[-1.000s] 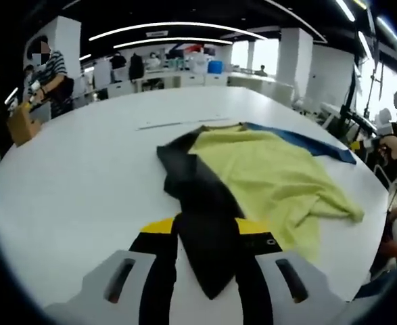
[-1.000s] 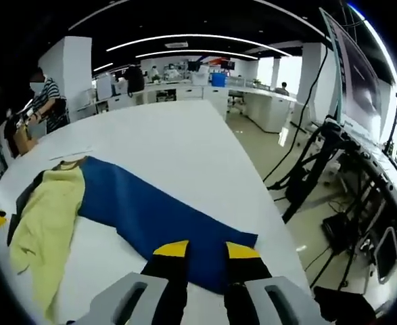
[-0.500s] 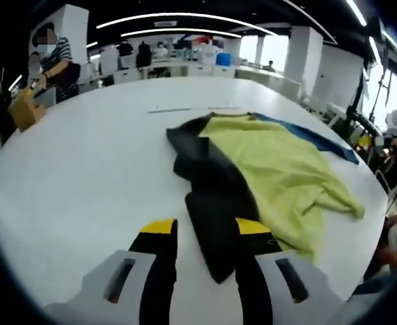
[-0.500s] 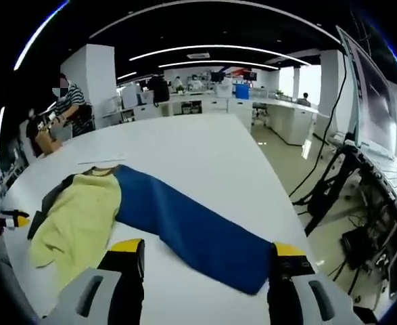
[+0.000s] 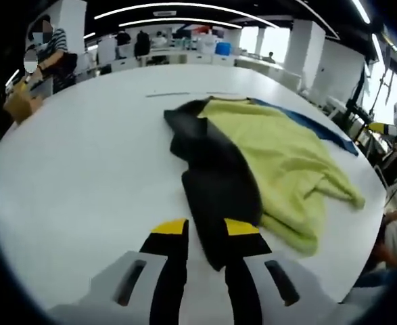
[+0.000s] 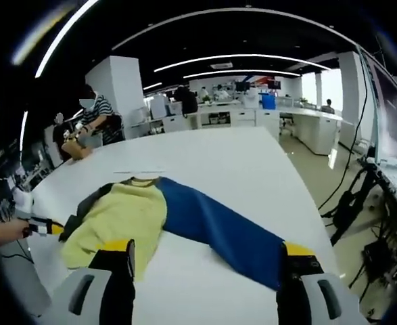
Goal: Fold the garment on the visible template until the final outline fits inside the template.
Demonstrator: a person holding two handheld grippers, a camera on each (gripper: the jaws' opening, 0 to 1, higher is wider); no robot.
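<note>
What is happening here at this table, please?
A person is folding a garment on a white table with a hand-held tool in each hand. The left tool is closed on the end of the black sleeve, which lies stretched toward it. The right tool hangs open above the blue sleeve, which lies flat and spread out to the side. The yellow body is rumpled in the middle, so the folding is not finished.
</note>
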